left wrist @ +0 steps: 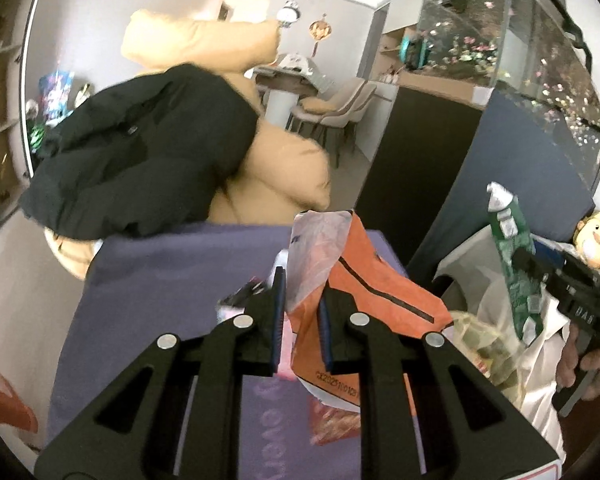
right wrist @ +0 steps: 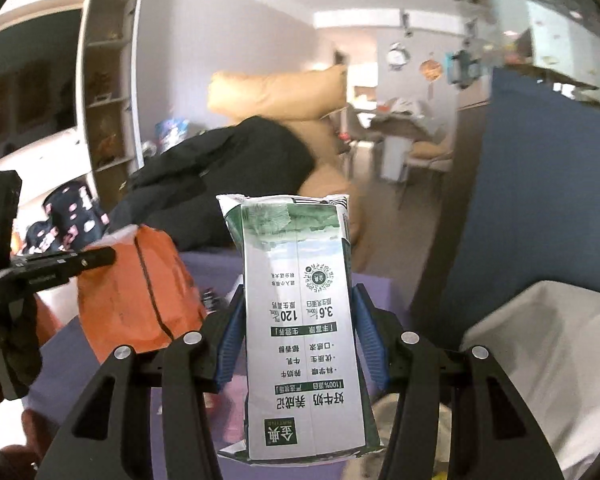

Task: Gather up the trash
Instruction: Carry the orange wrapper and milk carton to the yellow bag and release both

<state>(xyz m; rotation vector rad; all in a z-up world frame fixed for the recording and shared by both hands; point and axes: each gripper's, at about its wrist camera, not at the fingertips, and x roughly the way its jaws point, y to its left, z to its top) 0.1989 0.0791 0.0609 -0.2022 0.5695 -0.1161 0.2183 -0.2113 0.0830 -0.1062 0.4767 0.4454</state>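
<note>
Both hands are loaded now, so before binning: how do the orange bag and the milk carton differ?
The orange bag is crumpled, torn open on top; the milk carton is flattened, with straight sides. The bag is orange with a black stripe; the carton is white and green with printed text, upside down. The left hand-held gripper pinches the bag; the right hand-held gripper clamps the carton.

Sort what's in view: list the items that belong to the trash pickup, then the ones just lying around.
Part of the job:
- orange snack bag, in the left gripper
- milk carton, in the right gripper
- white-lined trash bin

Just lying about:
- black jacket
- tan cushions
- fish tank
- plush toy
</note>
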